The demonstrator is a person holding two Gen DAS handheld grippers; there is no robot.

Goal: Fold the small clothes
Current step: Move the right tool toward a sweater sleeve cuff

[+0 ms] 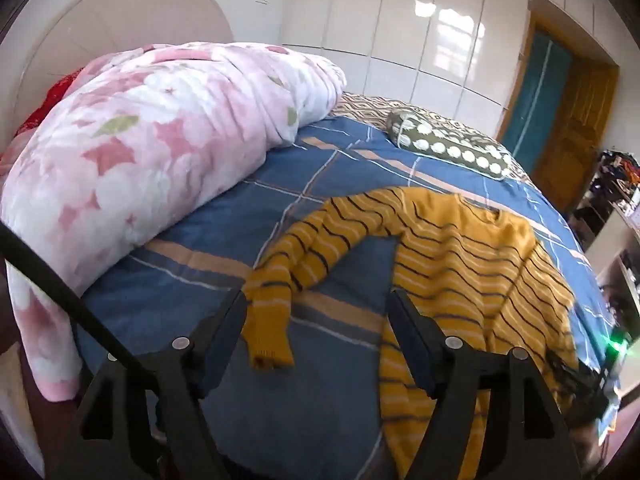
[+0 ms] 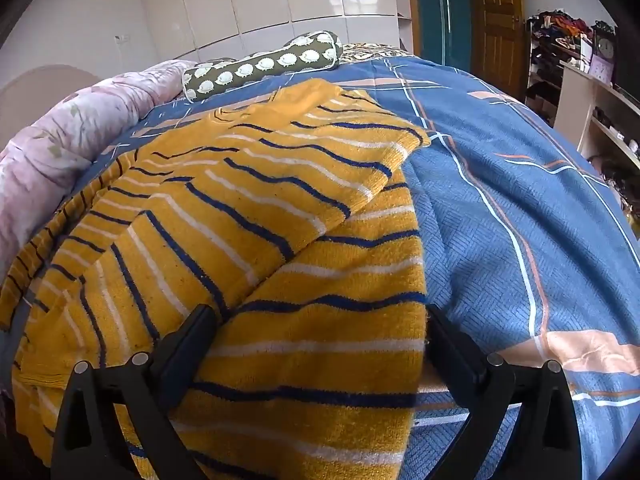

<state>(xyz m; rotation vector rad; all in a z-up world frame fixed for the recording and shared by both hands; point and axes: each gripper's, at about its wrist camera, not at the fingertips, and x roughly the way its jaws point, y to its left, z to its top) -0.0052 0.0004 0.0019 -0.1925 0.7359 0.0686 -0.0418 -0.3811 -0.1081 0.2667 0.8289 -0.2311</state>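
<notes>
So the yellow striped sweater (image 1: 460, 248) is lying on the bed (image 1: 224, 240), on the blue plaid sheet, roughly in the middle and toward the near edge. From my left tool's (image 1: 318, 300) camera the body of the sweater sits off to the right, and one sleeve (image 1: 296, 256) stretches out to the left, then bends down so its cuff points back at me. That tool is wide open and holding nothing; the sleeve's cuff end lies just inside the left finger, and the right finger sits over the sweater's near left edge, though I can't tell if either is actually touching. My right tool (image 2: 318, 316) is also spread wide, straddling the lower right part of the sweater (image 2: 280, 240), with one finger down on the knit and the other right at the sweater's side edge where the sheet starts. The other sleeve (image 2: 288, 168) is folded across the front of the body, lying diagonally with its cuff near the right edge. Past the sweater there's a green pillow (image 1: 448, 144) with white spots near the far side of the bed, and a big pink floral duvet (image 1: 140, 152) is bunched up on the left. Wardrobe doors (image 2: 260, 0) and a wooden door (image 2: 496, 16) are in the background.
</notes>
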